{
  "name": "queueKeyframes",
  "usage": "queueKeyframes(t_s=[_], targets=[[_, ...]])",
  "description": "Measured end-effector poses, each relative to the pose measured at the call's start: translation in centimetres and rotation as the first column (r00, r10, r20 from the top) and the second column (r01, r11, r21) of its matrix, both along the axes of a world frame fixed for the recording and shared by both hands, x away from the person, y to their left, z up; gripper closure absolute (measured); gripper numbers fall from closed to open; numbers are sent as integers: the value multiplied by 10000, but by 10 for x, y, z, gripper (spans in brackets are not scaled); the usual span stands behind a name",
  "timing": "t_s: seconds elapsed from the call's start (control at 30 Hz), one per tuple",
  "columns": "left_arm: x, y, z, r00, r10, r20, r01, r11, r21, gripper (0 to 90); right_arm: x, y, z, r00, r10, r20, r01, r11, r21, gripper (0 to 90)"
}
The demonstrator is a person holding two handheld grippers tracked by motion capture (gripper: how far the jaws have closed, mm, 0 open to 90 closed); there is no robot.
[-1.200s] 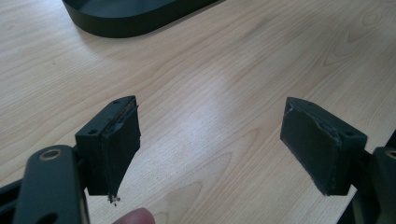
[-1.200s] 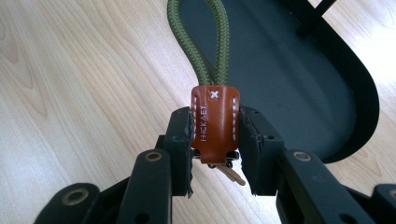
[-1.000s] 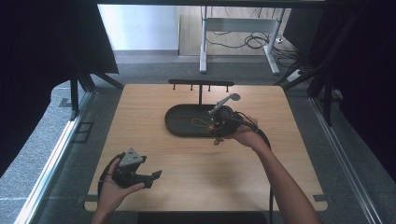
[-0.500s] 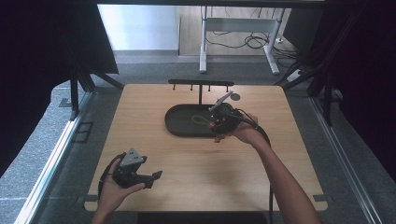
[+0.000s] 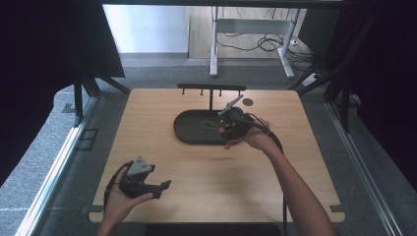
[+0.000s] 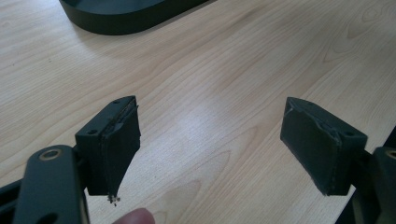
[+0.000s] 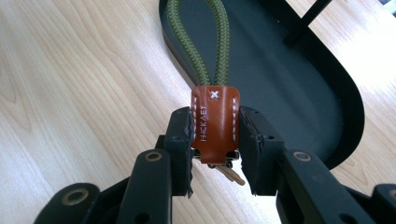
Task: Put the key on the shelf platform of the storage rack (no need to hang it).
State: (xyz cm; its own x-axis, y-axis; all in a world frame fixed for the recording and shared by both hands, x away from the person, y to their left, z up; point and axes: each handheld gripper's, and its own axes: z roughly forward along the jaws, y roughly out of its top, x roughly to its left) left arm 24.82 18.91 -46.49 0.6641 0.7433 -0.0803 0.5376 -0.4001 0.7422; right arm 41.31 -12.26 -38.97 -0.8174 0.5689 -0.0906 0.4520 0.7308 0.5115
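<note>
right hand-held gripper [image 7: 215,140]: clamped on brown leather tab [image 7: 214,122] of green cord keychain [image 7: 205,42], held over black tray [image 7: 299,88] edge, likely for lifting. left hand-held gripper [image 6: 210,149]: jaws apart, idle above table [image 6: 224,70].

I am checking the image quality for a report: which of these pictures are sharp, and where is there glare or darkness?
High view: the wooden table is evenly lit, both sides of the frame are very dark. Left gripper view: a soft pale sheen on the wood between the open left claw. Right gripper view: the brown leather tag is sharp, its stitching and lettering are visible.
</note>
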Motion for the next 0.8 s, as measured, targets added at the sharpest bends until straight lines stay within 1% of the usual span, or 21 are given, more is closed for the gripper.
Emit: queueKeyframes(t_s=[0.23, 0.33, 0.57, 0.63, 0.8], targets=[[0, 0, 0, 10000, -8, 5, 8, 10000, 4, 203, 5, 3, -1, 9999, -78, -64, 78, 10000, 46, 664], [0, 0, 0, 10000, -24, 12, 24, 10000, 5, 203, 6, 4, 0, 9999, -114, -65, 114, 9999, -23, 664], [0, -1, 0, 10000, -43, -5, 43, 10000, 21, 203, 10, 3, 1, 9998, -198, -49, 198, 9998, 11, 664], [0, -1, -1, 10000, -27, -3, 27, 10000, -32, 203, 11, 2, 1, 9997, -223, -77, 223, 9997, 24, 664], [0, -2, -1, 10000, -83, -23, 83, 10000, 30, 203, 14, 2, -1, 9996, -245, -164, 246, 9997, 50, 664]])
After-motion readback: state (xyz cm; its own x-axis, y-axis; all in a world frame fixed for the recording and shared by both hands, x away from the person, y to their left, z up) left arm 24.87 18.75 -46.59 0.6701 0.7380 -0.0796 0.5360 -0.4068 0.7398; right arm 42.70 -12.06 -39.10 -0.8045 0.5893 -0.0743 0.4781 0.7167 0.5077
